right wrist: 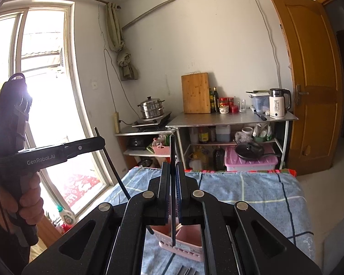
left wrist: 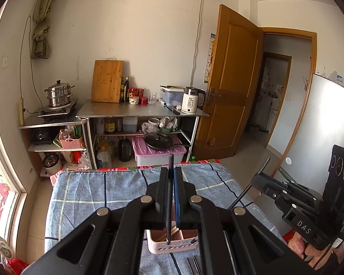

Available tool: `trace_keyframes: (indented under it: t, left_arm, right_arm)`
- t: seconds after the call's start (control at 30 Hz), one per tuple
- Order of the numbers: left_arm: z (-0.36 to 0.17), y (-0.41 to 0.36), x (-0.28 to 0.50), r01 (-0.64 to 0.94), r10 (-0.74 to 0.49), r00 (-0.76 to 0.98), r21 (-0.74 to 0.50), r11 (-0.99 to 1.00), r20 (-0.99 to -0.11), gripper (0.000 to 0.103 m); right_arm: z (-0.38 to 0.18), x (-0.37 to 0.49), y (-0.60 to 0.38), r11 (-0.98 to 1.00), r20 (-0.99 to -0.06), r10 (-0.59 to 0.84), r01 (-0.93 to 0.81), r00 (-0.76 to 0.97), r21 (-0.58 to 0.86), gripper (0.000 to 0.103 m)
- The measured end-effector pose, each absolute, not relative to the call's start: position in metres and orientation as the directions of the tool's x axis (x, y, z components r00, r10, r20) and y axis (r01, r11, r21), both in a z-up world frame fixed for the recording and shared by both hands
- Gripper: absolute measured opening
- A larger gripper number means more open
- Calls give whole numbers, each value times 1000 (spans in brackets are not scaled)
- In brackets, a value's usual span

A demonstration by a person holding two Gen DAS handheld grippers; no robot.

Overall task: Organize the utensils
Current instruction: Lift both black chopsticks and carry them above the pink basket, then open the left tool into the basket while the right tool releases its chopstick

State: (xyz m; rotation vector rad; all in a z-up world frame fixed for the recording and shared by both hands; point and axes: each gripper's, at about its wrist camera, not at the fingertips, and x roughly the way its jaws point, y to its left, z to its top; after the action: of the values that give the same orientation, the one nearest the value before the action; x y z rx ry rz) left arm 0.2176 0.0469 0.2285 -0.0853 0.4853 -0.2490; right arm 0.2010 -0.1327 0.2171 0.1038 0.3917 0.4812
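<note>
My left gripper (left wrist: 171,170) is shut on a thin black chopstick (left wrist: 170,160) that stands nearly upright, its lower end hanging over a pink utensil holder (left wrist: 172,244) on the blue checked cloth. Wooden sticks show inside the holder. My right gripper (right wrist: 172,166) is shut on a second black chopstick (right wrist: 172,146), its lower tip above the same pink holder (right wrist: 185,245). Each view shows the other gripper from the side: the right gripper (left wrist: 257,178) with its slanted chopstick (left wrist: 247,190), the left gripper (right wrist: 101,142) with its chopstick (right wrist: 113,165).
The table (left wrist: 91,190) carries a blue checked cloth; metal utensils (left wrist: 195,264) lie by its near edge. Beyond it stand a steel counter (left wrist: 140,110) with a cutting board, bottles and kettle, shelves below, a window (right wrist: 41,91) on the left and a wooden door (left wrist: 231,80) on the right.
</note>
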Motion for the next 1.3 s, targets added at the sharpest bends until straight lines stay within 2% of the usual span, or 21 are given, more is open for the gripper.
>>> trace_keyframes:
  t: [0.27,0.73,0.8,0.87,0.9,0.93,1.3]
  left_arm:
    - [208,56,250,198,-257,842,-173,965,-474,5]
    - [140,69,281,157,-268,766,-234,959,-584,5]
    - [140,71,281,153,-262,769,-231,961,-583,7]
    - [143,72,278,144,-251,779,-226,963,-574,14]
    - [145,73,276,141,-246,786,-223,964,-567,23]
    - [147,74,273,140,-244,793,-223,965,-558,28]
    - [165,81,208,129,-207,868,-196,972,-452,28]
  right_arm:
    - [202,230,-122,879,-354,476,-420,805,227,4]
    - [141,257,-125,885,-487,465,-380,740,268,5]
    - [139,257,-125,889,-500,458,-378,735,259,5]
    - [138,256,-126,894,-506,449,-375,737,246,7]
    - [140,254,-127,894,-504,448,-376,739,243,13]
    - [141,251,-128,895,-498,447,-377,743,240,15]
    - [166,198,-154,916,-425,402,-358,811,182,16]
